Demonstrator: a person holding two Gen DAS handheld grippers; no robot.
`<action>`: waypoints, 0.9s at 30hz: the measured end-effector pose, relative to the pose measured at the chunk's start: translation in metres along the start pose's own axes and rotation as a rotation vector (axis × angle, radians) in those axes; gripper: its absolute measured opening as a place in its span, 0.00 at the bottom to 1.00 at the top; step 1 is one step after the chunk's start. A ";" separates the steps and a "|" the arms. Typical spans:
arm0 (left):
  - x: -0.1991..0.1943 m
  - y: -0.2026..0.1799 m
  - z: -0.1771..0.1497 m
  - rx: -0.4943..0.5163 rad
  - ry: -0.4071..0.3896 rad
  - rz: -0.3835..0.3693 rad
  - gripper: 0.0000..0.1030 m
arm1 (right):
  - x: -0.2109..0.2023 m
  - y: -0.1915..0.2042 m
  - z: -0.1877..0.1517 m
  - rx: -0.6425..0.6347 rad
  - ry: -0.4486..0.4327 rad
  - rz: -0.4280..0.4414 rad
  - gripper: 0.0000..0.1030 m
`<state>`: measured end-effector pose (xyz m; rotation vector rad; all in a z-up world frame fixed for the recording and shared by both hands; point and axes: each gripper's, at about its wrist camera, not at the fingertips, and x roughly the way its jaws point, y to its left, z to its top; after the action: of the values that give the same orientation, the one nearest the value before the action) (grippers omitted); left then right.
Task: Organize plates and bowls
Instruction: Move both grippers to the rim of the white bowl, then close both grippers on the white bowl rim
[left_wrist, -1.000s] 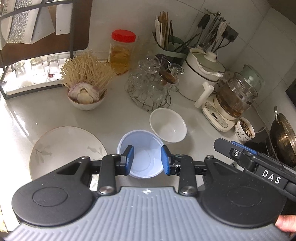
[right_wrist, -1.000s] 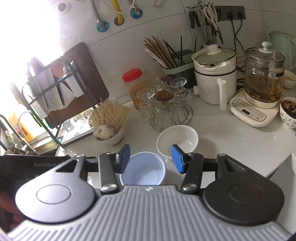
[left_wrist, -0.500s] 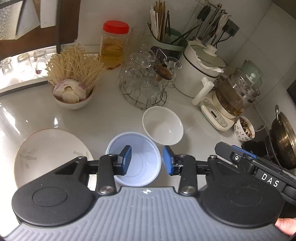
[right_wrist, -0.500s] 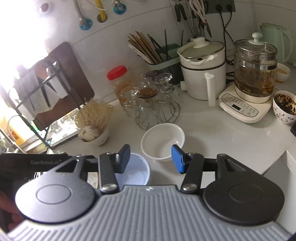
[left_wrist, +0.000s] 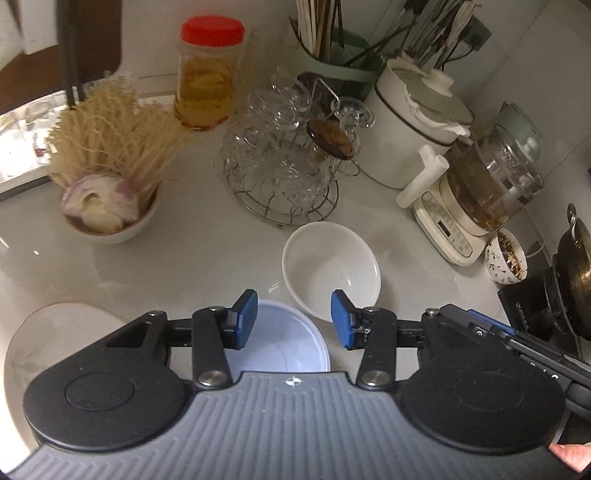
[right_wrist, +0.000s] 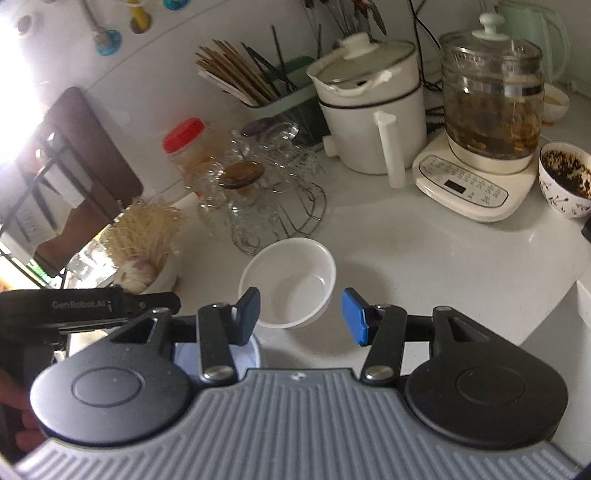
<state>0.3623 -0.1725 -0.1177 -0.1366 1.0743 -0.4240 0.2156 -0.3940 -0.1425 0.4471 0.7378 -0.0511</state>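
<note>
A white ceramic bowl (left_wrist: 332, 266) sits empty on the counter; in the right wrist view the white bowl (right_wrist: 288, 280) lies just ahead, between the open fingers. A pale blue plastic bowl (left_wrist: 284, 343) sits below my left gripper (left_wrist: 293, 317), which is open and empty above it. The blue bowl's rim (right_wrist: 247, 354) shows under my right gripper (right_wrist: 301, 314), which is open and empty. A cream plate (left_wrist: 55, 332) lies at the left, partly hidden by the left gripper's body.
A wire rack of glass cups (left_wrist: 284, 173) stands behind the white bowl. A bowl of garlic and noodles (left_wrist: 107, 206) sits at left. A white pot (right_wrist: 369, 114), a glass kettle (right_wrist: 487, 107) and a patterned bowl (right_wrist: 565, 184) stand at right. The counter edge (right_wrist: 554, 306) is at right.
Both grippers moved forward and lower toward the bowls. The right gripper shifted right, from over the blue bowl to in front of the white bowl. Both stayed open.
</note>
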 end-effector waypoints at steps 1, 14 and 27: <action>0.006 0.000 0.003 0.003 0.010 -0.004 0.49 | 0.004 -0.002 0.001 0.007 0.006 -0.006 0.51; 0.066 0.018 0.038 0.016 0.107 -0.030 0.52 | 0.061 -0.015 0.023 0.083 0.081 -0.036 0.51; 0.124 0.029 0.056 0.005 0.203 -0.086 0.50 | 0.115 -0.024 0.023 0.159 0.174 -0.094 0.44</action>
<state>0.4690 -0.2009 -0.2022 -0.1371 1.2702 -0.5262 0.3105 -0.4127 -0.2128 0.5731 0.9295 -0.1609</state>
